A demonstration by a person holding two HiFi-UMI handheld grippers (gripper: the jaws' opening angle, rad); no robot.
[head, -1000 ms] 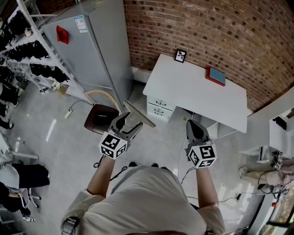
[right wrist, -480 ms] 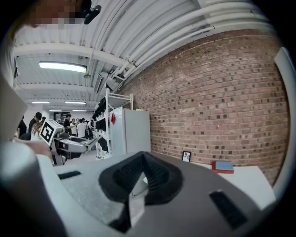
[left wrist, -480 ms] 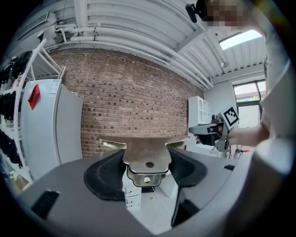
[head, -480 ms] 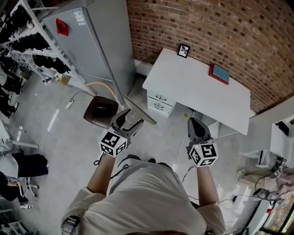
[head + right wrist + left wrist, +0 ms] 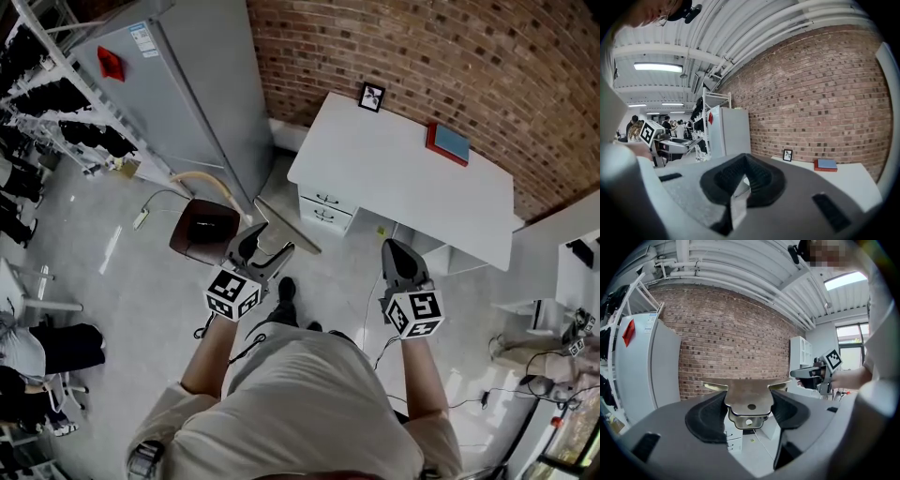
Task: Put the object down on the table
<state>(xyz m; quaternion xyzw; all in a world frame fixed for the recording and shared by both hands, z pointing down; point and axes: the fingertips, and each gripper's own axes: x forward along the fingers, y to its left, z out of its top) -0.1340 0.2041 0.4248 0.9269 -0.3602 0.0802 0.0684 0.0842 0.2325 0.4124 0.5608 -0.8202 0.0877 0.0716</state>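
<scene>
A flat grey metal plate [image 5: 286,228] with two holes is clamped between the pads of my left gripper [image 5: 262,255], sticking out ahead of the jaws over the floor. In the left gripper view the plate [image 5: 748,394] sits level between both black pads, wings spread to each side. My right gripper [image 5: 395,253] is held beside it at about the same height, shut with nothing in it; its pads meet in the right gripper view [image 5: 744,177]. The white table [image 5: 403,183] stands ahead against the brick wall, apart from both grippers.
On the table's far edge stand a small picture frame [image 5: 371,97] and a red and blue book [image 5: 448,142]. White drawers [image 5: 323,210] sit under it. A grey cabinet [image 5: 187,84] and a brown stool [image 5: 204,232] are at the left. Cables lie on the floor.
The person has stepped towards the table; a shoe now shows below the left gripper. Both grippers keep their places in the view, and the plate stays gripped.
</scene>
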